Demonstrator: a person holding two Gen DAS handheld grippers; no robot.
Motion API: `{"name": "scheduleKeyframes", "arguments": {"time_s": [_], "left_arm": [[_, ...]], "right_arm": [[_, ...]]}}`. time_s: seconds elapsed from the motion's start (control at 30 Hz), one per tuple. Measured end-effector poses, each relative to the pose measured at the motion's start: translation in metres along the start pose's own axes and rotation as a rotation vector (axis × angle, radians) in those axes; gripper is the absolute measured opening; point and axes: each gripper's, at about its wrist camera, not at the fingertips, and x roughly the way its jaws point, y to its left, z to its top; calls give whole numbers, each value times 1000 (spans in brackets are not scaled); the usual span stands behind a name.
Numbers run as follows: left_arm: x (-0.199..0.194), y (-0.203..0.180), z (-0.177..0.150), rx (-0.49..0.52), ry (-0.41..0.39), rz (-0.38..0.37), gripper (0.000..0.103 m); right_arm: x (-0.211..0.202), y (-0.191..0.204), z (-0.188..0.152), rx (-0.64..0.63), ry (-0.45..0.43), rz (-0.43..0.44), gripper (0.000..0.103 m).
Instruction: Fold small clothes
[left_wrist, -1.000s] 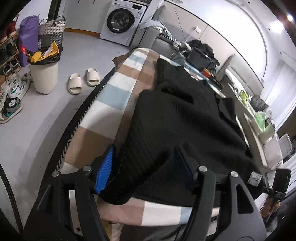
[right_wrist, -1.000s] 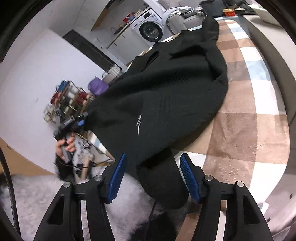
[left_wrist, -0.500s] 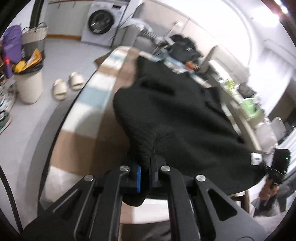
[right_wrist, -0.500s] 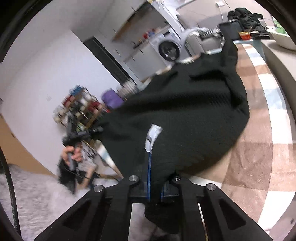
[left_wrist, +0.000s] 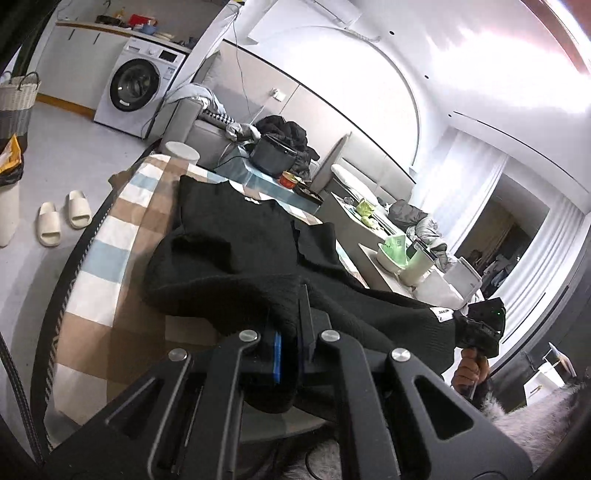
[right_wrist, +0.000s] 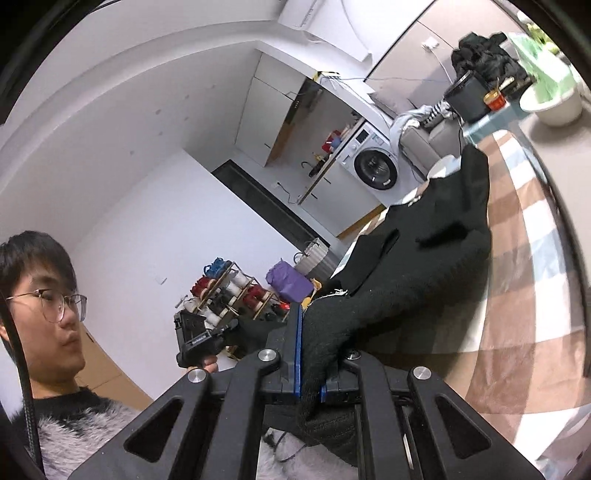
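Left wrist view: a black knit garment (left_wrist: 236, 254) lies along a checked cloth (left_wrist: 110, 240) of tan, white and pale blue that covers a long table, its near hem raised off the cloth and its far end flat toward the washing machine (left_wrist: 136, 88). The left gripper (left_wrist: 291, 350) has its jaws pressed together on one near corner of the hem, with a bunch of knit caught between the blue pads. Across the hem, the right gripper (left_wrist: 480, 325) shows small in the person's hand, just past a white label at the garment's other corner. From the right wrist, that right gripper (right_wrist: 310, 373) is likewise clamped tight on a fold of the black knit, which hangs below the jaws; the left gripper (right_wrist: 199, 336) appears beyond it in the other hand, though it is too small there to read how it grips. The step in hand looks like the first fold: both near corners are pinched and lifted. The next move would call for carrying both corners together, level and evenly spaced, toward the far end so the hem lands square on the body of the garment, before either grip lets go. Slippers (left_wrist: 62, 221), a basket (left_wrist: 16, 99) and a cluttered side counter (left_wrist: 388, 254) frame the scene.
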Motion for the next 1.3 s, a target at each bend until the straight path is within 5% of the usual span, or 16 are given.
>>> {"name": "scheduleKeyframes", "arguments": {"time_s": [0.33,0.53,0.8,0.9,0.97,1.3], "left_arm": [[4,48,6,-199,-31,-26,3],[47,84,21,-250,-30,31,3],[133,125,47,-267,42,182,4],[156,140,50,-281,94,290,18],[158,148,50,-297,106,336,37],[121,140,3,-333,118,352,50]], "right_arm": [[1,-11,5,88,-45,-80,7],[31,-45,36,156,-106,-181,7],[98,-102,72,143,-8,-518,11],[118,-108,72,38,118,-852,39],[116,-105,67,-43,140,-932,45],[58,-89,31,45,145,-836,54]]}}
